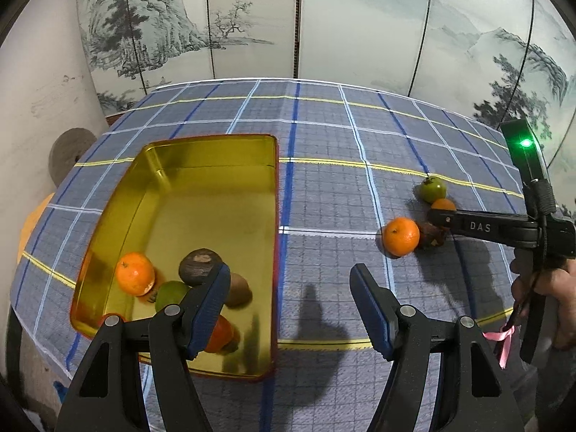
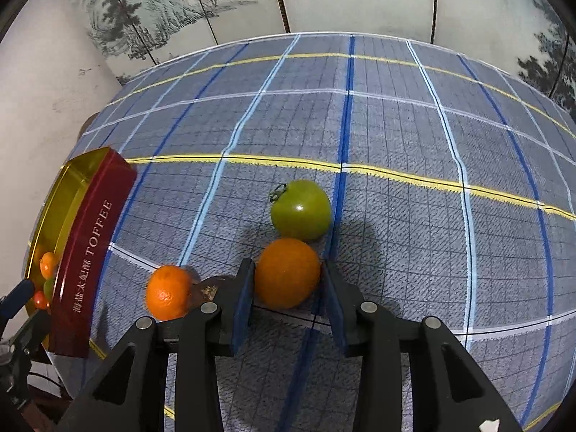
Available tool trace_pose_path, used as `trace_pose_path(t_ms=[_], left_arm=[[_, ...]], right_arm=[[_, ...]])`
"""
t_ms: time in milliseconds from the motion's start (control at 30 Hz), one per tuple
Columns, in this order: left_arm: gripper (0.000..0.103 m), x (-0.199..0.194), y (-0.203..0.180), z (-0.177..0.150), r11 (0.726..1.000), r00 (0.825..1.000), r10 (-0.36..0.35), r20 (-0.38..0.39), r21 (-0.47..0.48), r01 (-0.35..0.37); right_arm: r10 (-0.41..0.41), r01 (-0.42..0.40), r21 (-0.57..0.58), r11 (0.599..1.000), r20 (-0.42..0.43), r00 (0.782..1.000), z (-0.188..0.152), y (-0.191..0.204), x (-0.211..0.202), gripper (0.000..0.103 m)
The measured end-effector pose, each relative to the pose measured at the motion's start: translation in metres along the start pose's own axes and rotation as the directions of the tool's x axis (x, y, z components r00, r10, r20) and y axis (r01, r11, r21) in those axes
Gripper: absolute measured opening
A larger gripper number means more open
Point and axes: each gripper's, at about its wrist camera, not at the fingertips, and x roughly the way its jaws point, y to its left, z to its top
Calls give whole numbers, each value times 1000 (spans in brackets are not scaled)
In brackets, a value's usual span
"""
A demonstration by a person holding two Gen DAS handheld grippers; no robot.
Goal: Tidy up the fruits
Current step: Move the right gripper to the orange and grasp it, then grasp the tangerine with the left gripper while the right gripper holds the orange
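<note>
right gripper (image 2: pixel 286 288): nearest thing in its own view, jaws straddling the smooth orange (image 2: pixel 288 271). both pads look like they're touching its sides, so i'd call it gripped, fruit not off the tablecloth (image 2: pixel 396 136) yet as far as i can tell
left gripper (image 1: pixel 291 309): jaws apart, nothing between them, hanging over the right rim of the gold tin (image 1: pixel 212 187)
where the orange sits: right-hand part of the table, green tomato (image 2: pixel 301 209) just behind it, mandarin (image 2: pixel 168 293) and a brown fruit (image 2: pixel 208 289) just to its left
axis: round, no long side to worry about
the move: tin is well off to the left, open end up, red wall facing the fruit
room: bare cloth between pile and tin, plenty of free floor in the tin's far half
watch: the mandarin sits in the way, so probably lift before swinging left
</note>
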Motion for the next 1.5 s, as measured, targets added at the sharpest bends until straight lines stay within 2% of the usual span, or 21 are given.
trace_pose_path(t_ms=[233, 400, 500, 600, 900, 1133, 1500], left_arm=[[70, 3, -16, 0, 999, 1000, -24, -1, 25, 24], [70, 12, -34, 2, 997, 998, -57, 2, 47, 57], [70, 19, -43, 3, 995, 997, -79, -5, 54, 79], [70, 28, -55, 5, 993, 995, -96, -8, 69, 96], [69, 58, -80, 7, 987, 994, -103, -49, 118, 108], [69, 77, -87, 11, 982, 990, -113, -79, 140, 124], [60, 96, -95, 18, 973, 985, -146, -96, 164, 161]], right_arm=[[-4, 5, -21, 1000, 39, 999, -8, -2, -6, 31], [-95, 109, -92, 990, 137, 986, -20, -8, -18, 31], [-145, 168, -110, 980, 191, 971, -27, -18, -25, 31], [-165, 189, -98, 977, 212, 963, -29, -34, -29, 31], [-188, 198, -29, 980, 206, 960, -34, -73, -31, 31], [-188, 198, -26, 980, 215, 958, -34, -76, -30, 31], [-177, 186, -26, 982, 200, 964, -34, -75, -26, 32]])
